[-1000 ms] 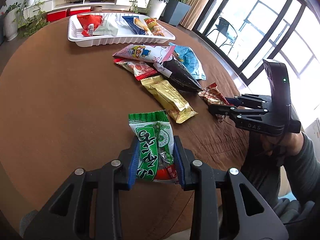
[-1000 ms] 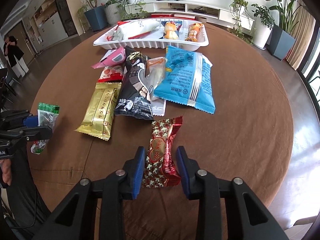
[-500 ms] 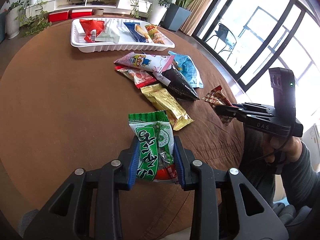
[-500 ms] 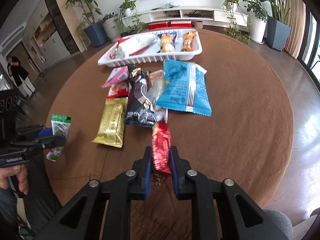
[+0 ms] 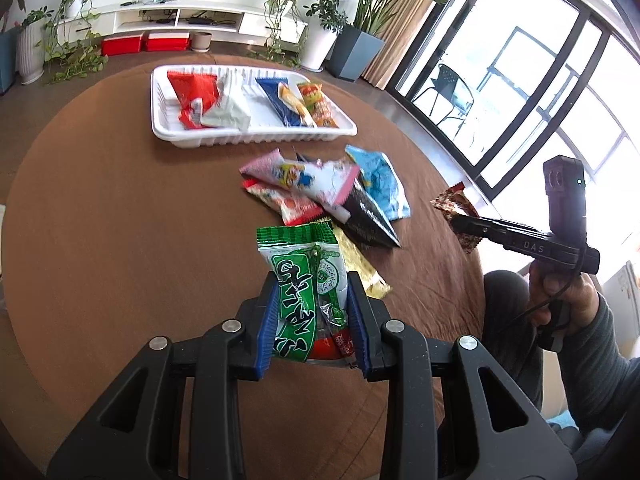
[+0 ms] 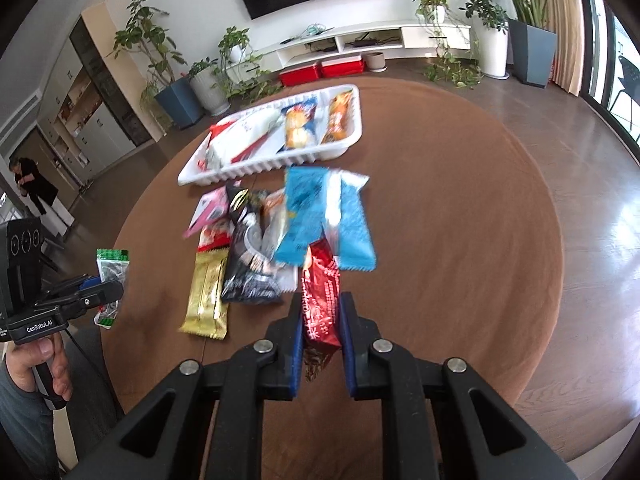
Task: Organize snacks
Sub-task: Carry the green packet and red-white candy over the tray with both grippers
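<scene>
My left gripper (image 5: 313, 288) is shut on a green snack packet (image 5: 306, 280), held above the near part of the round brown table (image 5: 100, 240). My right gripper (image 6: 320, 308) is shut on a red snack packet (image 6: 320, 300), lifted off the table; the same gripper (image 5: 460, 222) and red packet (image 5: 456, 212) show at the right in the left wrist view. A white tray (image 5: 256, 136) with several snacks stands at the far side. Between tray and grippers lies a pile: a pink packet (image 5: 300, 174), a light blue packet (image 6: 320, 220), a black packet (image 6: 248, 264) and a gold packet (image 6: 206, 296).
The tray (image 6: 280, 160) has bare room at its middle. A person's hands hold both grippers at the near table edge. Another person (image 6: 32, 184) stands far left in the room. Plants, a low white shelf and large windows surround the table.
My right gripper closed on the red packet and lifted it off the table, turning it on edge. Both grippers rose and the green packet went up with the left one.
</scene>
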